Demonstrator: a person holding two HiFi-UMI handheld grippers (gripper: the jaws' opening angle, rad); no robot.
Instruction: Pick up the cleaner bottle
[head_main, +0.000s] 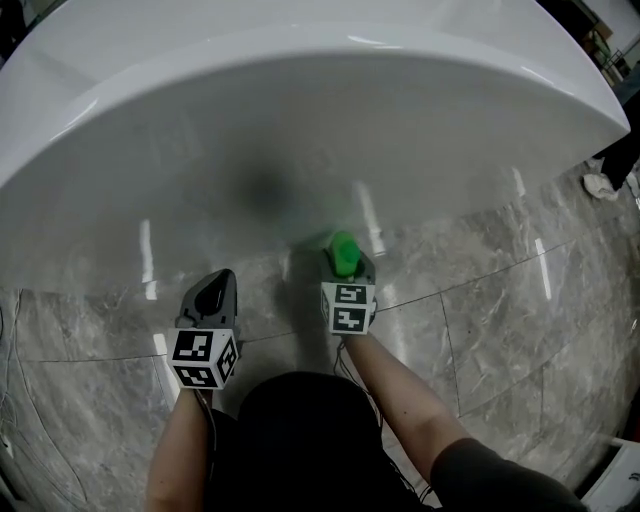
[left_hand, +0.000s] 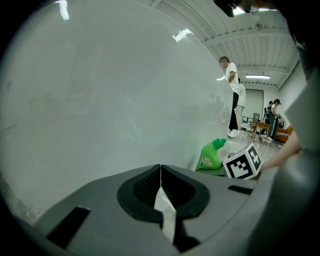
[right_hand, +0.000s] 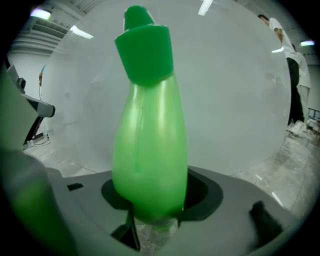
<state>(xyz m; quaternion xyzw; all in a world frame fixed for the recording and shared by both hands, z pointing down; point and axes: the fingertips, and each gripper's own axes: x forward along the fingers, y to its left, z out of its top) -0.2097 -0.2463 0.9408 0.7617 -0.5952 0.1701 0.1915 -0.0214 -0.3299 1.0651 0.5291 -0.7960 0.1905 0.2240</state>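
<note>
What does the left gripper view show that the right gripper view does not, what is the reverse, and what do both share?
Only the left gripper view: the left gripper with jaws together and empty, the label side of the green plastic cleaner bottle, and a black-and-white marker cube beside it. Only the right gripper view: the right gripper closed on the bottle's body, and the green cap seen close. Both: the bottle, the white glossy curved wall and a standing person.

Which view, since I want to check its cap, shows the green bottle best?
The right gripper view: the cleaner bottle fills it, cap to body. The left gripper view shows it small; the head view, mainly its cap from above.
</note>
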